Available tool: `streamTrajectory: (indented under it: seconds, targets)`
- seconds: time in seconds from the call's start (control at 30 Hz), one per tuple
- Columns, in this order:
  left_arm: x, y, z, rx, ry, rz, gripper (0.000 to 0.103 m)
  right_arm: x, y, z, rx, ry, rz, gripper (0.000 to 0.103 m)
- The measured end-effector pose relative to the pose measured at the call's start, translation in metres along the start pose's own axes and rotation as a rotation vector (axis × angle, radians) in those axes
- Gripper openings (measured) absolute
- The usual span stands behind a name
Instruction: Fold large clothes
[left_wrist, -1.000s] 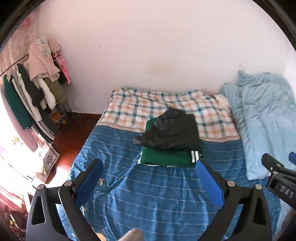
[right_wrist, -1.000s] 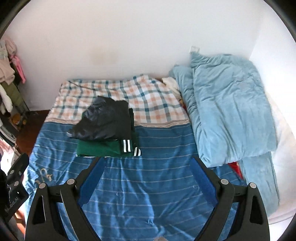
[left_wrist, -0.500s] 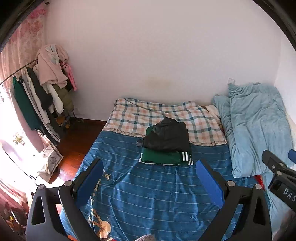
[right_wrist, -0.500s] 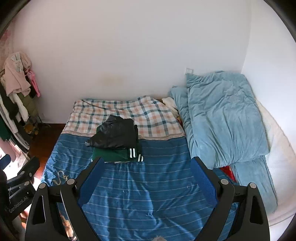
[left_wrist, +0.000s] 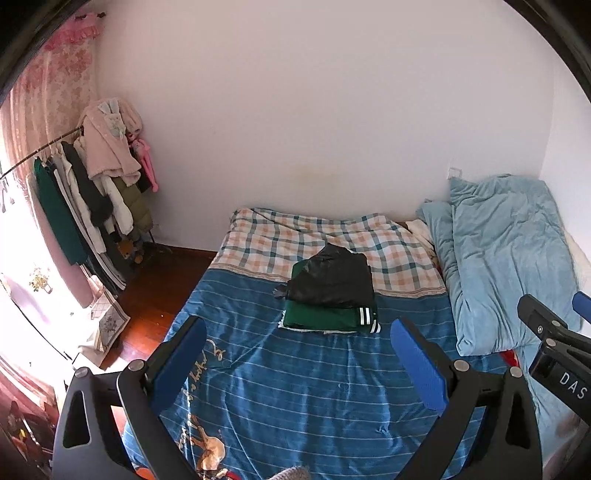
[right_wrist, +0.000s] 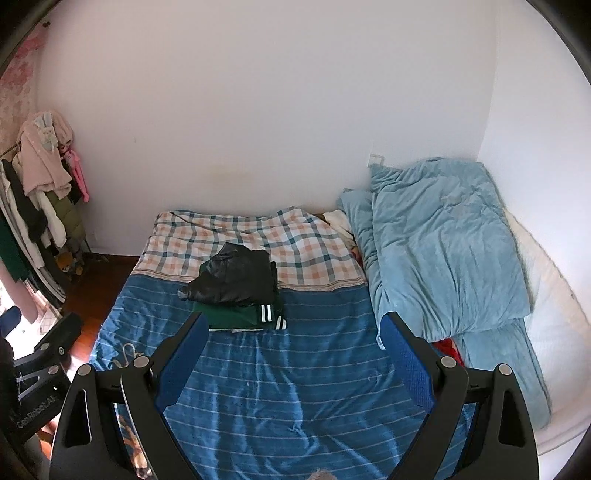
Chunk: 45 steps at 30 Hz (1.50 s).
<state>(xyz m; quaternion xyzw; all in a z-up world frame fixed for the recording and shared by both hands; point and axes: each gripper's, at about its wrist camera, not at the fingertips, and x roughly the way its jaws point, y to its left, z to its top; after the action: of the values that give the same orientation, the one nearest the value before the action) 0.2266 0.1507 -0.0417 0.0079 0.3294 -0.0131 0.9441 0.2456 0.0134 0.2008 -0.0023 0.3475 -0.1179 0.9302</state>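
With the left gripper (left_wrist: 297, 354) and right gripper (right_wrist: 293, 350) both held above the bed (left_wrist: 295, 387), fingers apart and empty, you keep clear of the folded black garment (left_wrist: 330, 277) stacked on the folded green garment (left_wrist: 321, 318) mid-bed, leaving the pile square

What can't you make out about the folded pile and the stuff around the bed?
- Green garment: both views, mostly covered by the black garment, so its type is unclear.
- Red item: right wrist view, tucked under the light blue duvet.
- Print on the blue sheet: left wrist view, cut off by the left gripper.
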Motion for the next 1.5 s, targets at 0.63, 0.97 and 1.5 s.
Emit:
streamTrajectory:
  seconds: [0.63, 0.97, 1.5]
  targets:
    - [-0.015, 0.006, -0.003, -0.007, -0.036, 0.011, 0.103, -0.015, 0.008, -0.004, -0.018, -0.022, 0.015, 0.100]
    - [-0.019, 0.004, -0.002, -0.001, -0.029, 0.020, 0.103, -0.018, 0.007, -0.002, -0.020, -0.029, 0.019, 0.100]
    - [-0.022, 0.003, -0.006, -0.006, -0.037, 0.015, 0.103, -0.019, 0.007, -0.003, -0.015, -0.028, 0.027, 0.100]
